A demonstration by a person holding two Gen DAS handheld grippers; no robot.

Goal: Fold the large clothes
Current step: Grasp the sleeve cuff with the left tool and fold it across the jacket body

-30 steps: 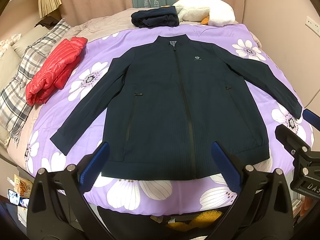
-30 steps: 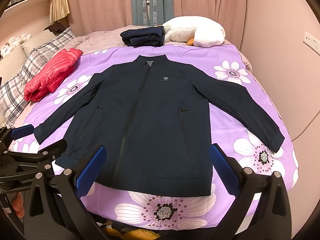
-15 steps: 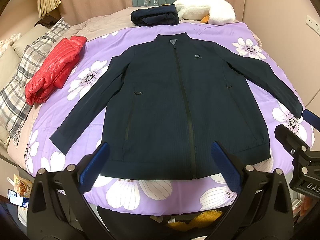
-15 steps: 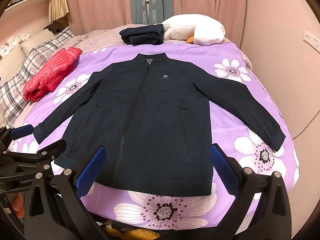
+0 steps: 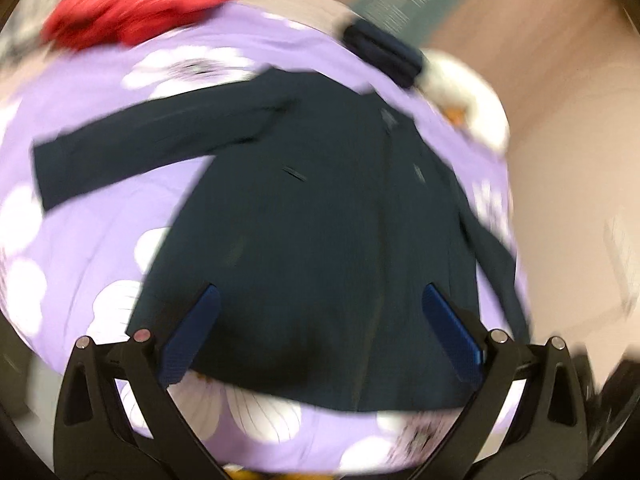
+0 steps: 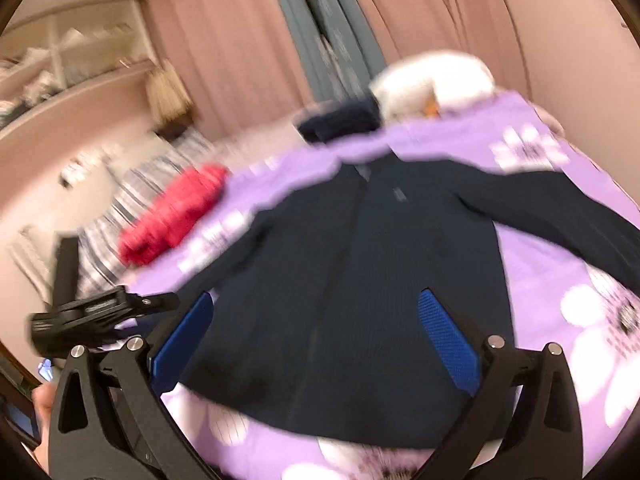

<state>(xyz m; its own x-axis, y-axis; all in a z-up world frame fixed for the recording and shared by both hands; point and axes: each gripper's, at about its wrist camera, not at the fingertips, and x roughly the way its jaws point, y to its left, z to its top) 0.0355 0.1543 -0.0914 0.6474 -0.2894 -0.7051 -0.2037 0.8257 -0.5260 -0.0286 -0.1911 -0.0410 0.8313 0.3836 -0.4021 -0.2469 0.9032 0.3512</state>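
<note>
A dark navy zip jacket [image 5: 320, 216] lies flat and face up on the purple flowered bedspread [image 5: 100, 248], sleeves spread to both sides. Both views are blurred by motion. My left gripper [image 5: 320, 332] hangs open above the jacket's hem, nothing between its blue pads. My right gripper [image 6: 316, 340] is also open over the hem [image 6: 340, 412] of the same jacket [image 6: 380, 264], holding nothing. The left gripper's black body [image 6: 100, 312] shows at the left of the right wrist view.
A red puffer jacket [image 6: 176, 212] lies left on a plaid pillow [image 6: 104, 248]. Folded dark clothes [image 6: 340, 120] and a white plush toy [image 6: 432, 80] sit at the bed's head. Pink curtains [image 6: 240, 40] and shelves [image 6: 60, 72] stand behind. A hand [image 6: 40, 400] shows at bottom left.
Both cameras have swung sharply and tilted, blurring the views. The left view now rolls clockwise; the right view has moved closer and lower over the hem. The jacket has not moved.
</note>
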